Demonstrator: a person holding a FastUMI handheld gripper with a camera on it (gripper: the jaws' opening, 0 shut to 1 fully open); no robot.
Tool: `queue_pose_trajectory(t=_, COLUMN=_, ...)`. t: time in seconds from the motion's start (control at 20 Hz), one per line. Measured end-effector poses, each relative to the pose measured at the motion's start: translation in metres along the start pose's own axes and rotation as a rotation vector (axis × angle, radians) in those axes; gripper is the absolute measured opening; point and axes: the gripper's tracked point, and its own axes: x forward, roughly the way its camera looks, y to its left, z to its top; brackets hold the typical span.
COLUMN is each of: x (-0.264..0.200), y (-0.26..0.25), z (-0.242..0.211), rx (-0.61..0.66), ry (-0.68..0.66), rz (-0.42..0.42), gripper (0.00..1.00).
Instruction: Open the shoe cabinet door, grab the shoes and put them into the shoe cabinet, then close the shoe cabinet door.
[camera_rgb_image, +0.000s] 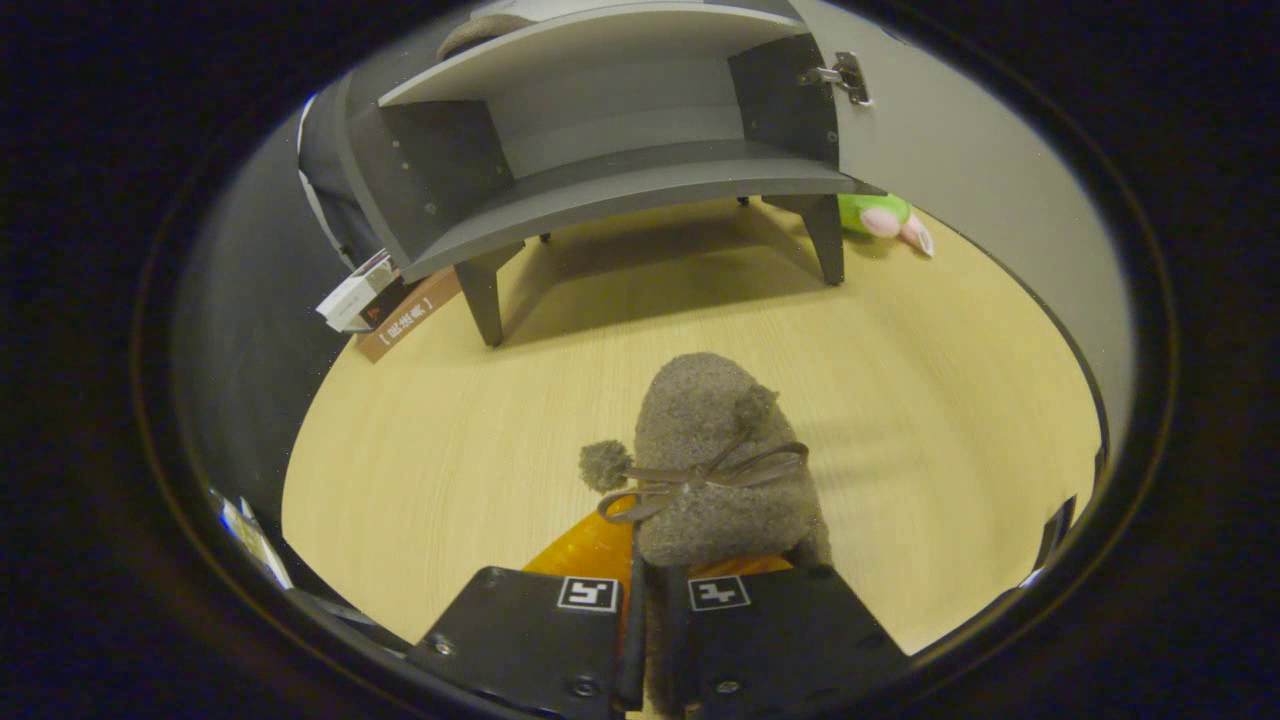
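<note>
The gripper (655, 600) is closed on the shoe (715, 470), its two fingers drawn close together with only a thin strip of the shoe's fuzzy upper pinched between them. Each finger carries a small square black-and-white marker tag on its top – patterns, not readable writing. The shoe is a grey-brown fleecy slipper with a thin ribbon bow and two small pompoms; it rises straight out from the fingers, toe pointing away toward the shoe cabinet (610, 150). Just under the shoe, at the fingers, a bit of orange surface (590, 548) shows.

Below and beyond lies the pale wood-grain floor (900, 400). Farther on, the grey shoe cabinet stands on short tapered legs with its door (960, 200) swung open to the right – a metal hinge (845, 77) shows at the door's inner edge – and its lower shelf bare. To the left of the cabinet's front leg lie a few boxes (385, 305); the brown one bears pale printed characters too small to read. Behind the right leg lies a green and pink plush toy (885, 218).
</note>
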Motion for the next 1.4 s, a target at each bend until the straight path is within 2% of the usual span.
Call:
queue_pose_trajectory(t=0.1, x=-0.011, y=0.005, z=0.006, rx=-0.028, ry=-0.018, rz=0.012, gripper=0.08)
queue_pose_trajectory(t=0.25, x=-0.043, y=0.012, z=0.026, rx=-0.082, ry=-0.094, rz=0.014, gripper=0.07)
queue_pose_trajectory(t=0.65, x=-0.151, y=0.032, z=0.129, rx=-0.109, ry=-0.356, rz=0.037, gripper=0.07)
queue_pose_trajectory(t=1.0, x=-0.216, y=0.043, z=0.218, rx=-0.121, ry=-0.519, rz=0.043, gripper=0.07)
queue_pose_trajectory(t=1.25, x=-0.227, y=0.058, z=0.29, rx=-0.127, ry=-0.599, rz=0.076, gripper=0.07)
queue_pose_trajectory(t=1.4, x=-0.228, y=0.065, z=0.332, rx=-0.153, ry=-0.649, rz=0.069, gripper=0.07)
